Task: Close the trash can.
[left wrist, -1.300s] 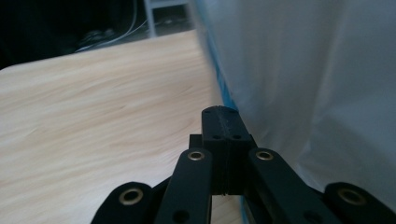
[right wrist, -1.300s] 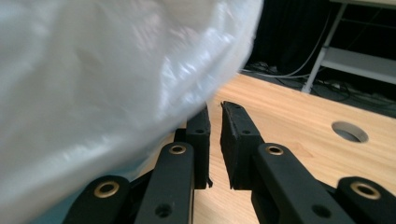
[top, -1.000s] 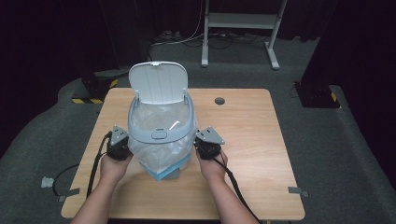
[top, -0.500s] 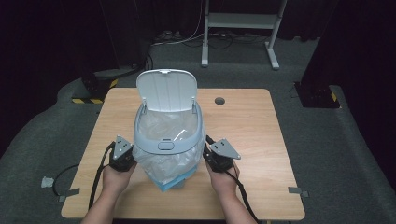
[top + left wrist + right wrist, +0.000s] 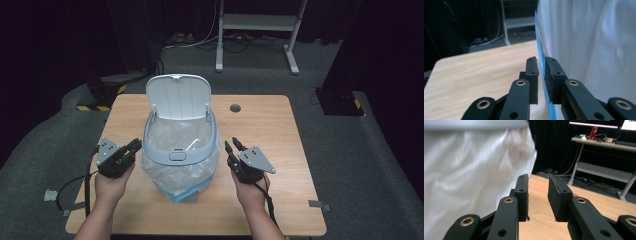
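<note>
Trash bin (image 5: 180, 150) stands mid-table (image 5: 280, 130), lid up, its plastic liner (image 5: 172, 172) draped over the rim and down the sides: fitting looks about done. Left hand-held gripper (image 5: 135, 146) and right hand-held gripper (image 5: 234, 146), jaws just opening, empty, flank it; closing the lid probably remains.

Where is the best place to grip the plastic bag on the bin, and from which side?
Probably the loose bag skirt hanging below the bin rim, from either side. It drapes free and crumpled outside the bin, so a gripper coming in level can pinch a fold; the rim above is rigid and wide.
</note>
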`<state>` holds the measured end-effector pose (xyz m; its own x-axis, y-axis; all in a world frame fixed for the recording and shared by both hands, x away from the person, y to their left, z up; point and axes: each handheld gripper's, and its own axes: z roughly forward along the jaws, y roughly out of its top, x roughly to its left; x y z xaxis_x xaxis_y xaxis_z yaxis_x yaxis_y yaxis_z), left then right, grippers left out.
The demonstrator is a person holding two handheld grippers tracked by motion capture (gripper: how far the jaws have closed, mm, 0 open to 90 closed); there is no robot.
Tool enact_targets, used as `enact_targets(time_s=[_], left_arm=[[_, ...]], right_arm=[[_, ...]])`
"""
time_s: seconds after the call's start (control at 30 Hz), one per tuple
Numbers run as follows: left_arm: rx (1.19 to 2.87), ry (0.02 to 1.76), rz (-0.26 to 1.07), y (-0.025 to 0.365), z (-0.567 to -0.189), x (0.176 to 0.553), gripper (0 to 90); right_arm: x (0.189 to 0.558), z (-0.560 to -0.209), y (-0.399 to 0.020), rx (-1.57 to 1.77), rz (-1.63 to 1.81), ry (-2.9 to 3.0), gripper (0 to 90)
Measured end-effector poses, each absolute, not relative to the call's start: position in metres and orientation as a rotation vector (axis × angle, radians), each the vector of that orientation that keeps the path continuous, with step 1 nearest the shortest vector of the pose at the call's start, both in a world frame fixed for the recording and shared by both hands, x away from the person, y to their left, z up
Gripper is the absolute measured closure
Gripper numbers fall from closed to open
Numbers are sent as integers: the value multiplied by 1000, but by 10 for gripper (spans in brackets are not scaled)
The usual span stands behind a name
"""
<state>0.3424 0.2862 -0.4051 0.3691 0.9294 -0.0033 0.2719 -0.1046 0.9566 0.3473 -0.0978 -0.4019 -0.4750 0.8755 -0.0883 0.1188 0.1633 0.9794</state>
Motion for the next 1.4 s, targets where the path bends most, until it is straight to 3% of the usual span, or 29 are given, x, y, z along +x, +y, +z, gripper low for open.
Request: enact_targets(time_s=[0.57, 1.13, 1.4], left_arm=[[1535, 1099, 827, 281, -344, 400, 625], [1536, 1058, 850, 259, -307, 430, 633], [1491, 1057, 859, 256, -296, 424, 627]], right_arm=[[399, -353, -81, 953, 1408, 1696, 689], [435, -321, -61, 944, 1390, 1688, 683], [443, -310, -50, 918, 1375, 1710, 700]])
